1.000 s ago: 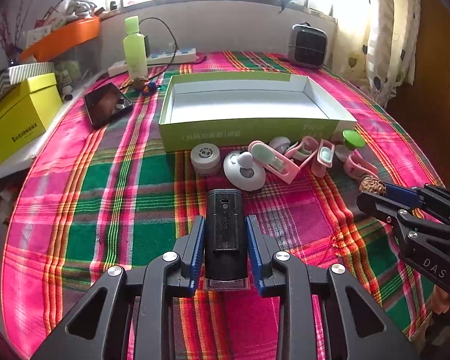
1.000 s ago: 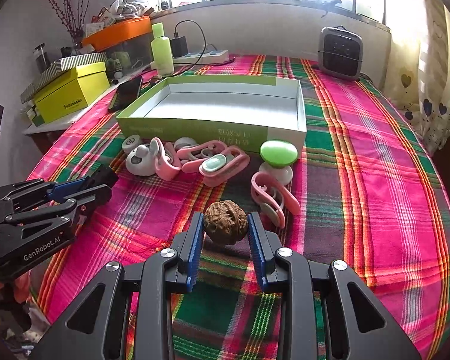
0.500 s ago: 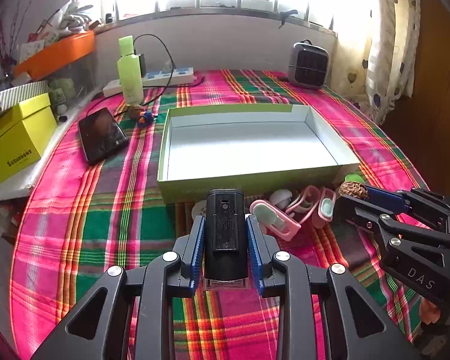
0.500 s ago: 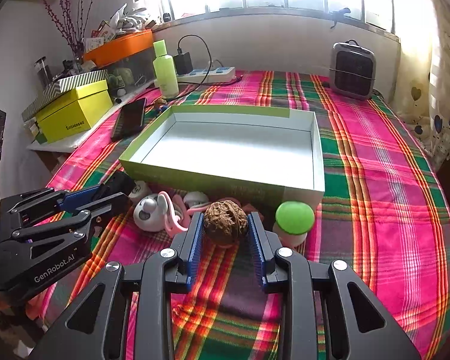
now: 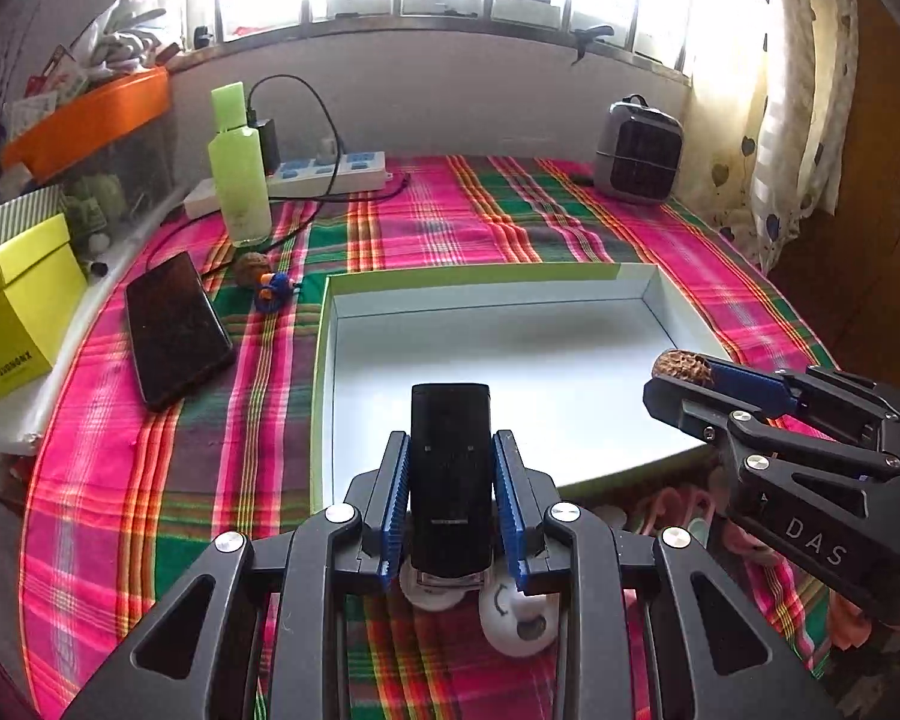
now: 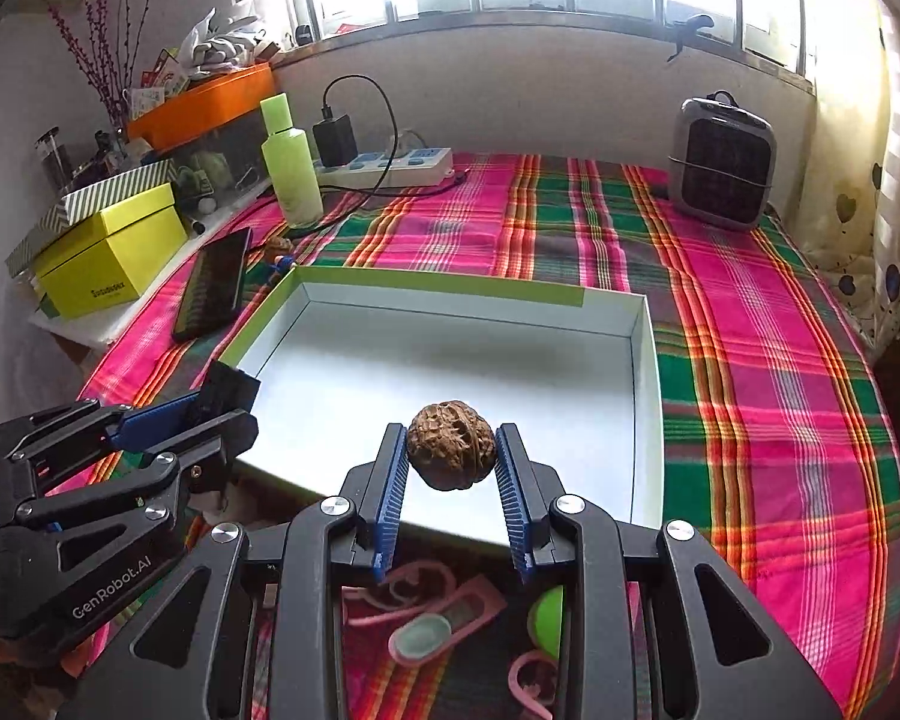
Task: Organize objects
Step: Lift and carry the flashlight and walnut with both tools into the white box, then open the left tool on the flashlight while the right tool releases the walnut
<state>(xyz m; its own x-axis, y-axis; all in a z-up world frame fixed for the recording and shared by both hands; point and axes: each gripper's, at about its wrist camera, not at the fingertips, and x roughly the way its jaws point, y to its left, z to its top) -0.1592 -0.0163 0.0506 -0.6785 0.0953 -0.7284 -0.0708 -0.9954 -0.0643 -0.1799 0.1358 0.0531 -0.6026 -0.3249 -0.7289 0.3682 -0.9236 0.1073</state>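
Since a second ago we've carried both grippers up and forward from the clutter at the front of the table to the near wall of the box; the small items that lay ahead now sit under and behind the fingers.

Left gripper (image 5: pixel 450 492) is clamped on the black device (image 5: pixel 450 474), long axis running along the fingers, pointing into the box (image 5: pixel 324 372). Its tip sits over the near-left part of the white floor.

Right gripper (image 6: pixel 450 483) pinches the walnut (image 6: pixel 452 445) at the fingertips, over the near edge of the same box, right of centre.

Key relation: both loads are already above or just past the near wall, box floor directly ahead and below. Left is at the left wall side, right toward the right wall, well apart, so we judge no clash on release.

Next: ease each a bit further in, lower, open. The walnut may roll on that floor; the device should lie flat lengthwise.

Pink clips (image 6: pixel 432 618) and green mushroom (image 6: pixel 549 612) are still outside.
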